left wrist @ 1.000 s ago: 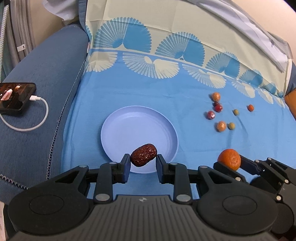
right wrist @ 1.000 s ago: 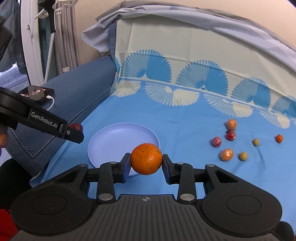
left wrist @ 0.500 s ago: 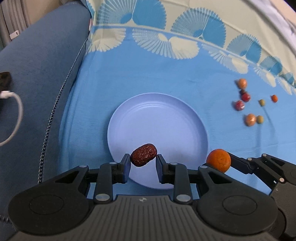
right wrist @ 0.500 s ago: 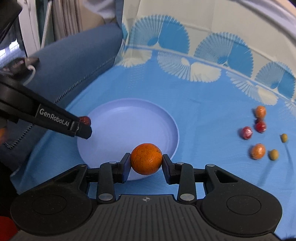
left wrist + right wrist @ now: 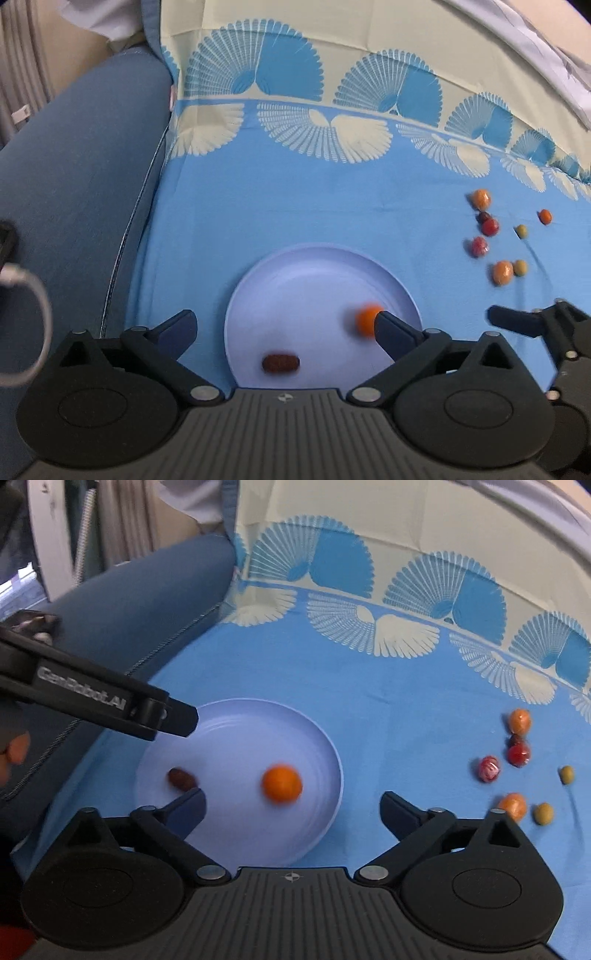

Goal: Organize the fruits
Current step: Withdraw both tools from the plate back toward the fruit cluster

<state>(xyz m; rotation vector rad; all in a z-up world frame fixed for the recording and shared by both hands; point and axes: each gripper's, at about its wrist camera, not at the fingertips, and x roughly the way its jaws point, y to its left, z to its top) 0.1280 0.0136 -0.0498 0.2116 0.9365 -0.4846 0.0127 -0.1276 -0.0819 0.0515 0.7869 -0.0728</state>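
A pale blue plate (image 5: 317,266) (image 5: 236,723) lies on the blue cloth. A dark red date (image 5: 280,363) (image 5: 181,778) lies in it at the near left. An orange (image 5: 365,319) (image 5: 281,783), blurred, lies in it to the right. My left gripper (image 5: 284,328) is open and empty above the plate's near edge. My right gripper (image 5: 293,805) is open and empty above the plate's right part. Several small fruits (image 5: 495,240) (image 5: 517,760) lie scattered on the cloth to the right.
A blue sofa arm (image 5: 74,184) (image 5: 129,602) rises on the left with a white cable (image 5: 33,317) on it. The cloth (image 5: 295,203) has a cream fan-patterned border at the back. The left gripper's arm (image 5: 96,701) crosses the right wrist view's left side.
Both grippers have opened. The date and the orange have dropped from the jaws into the plate.
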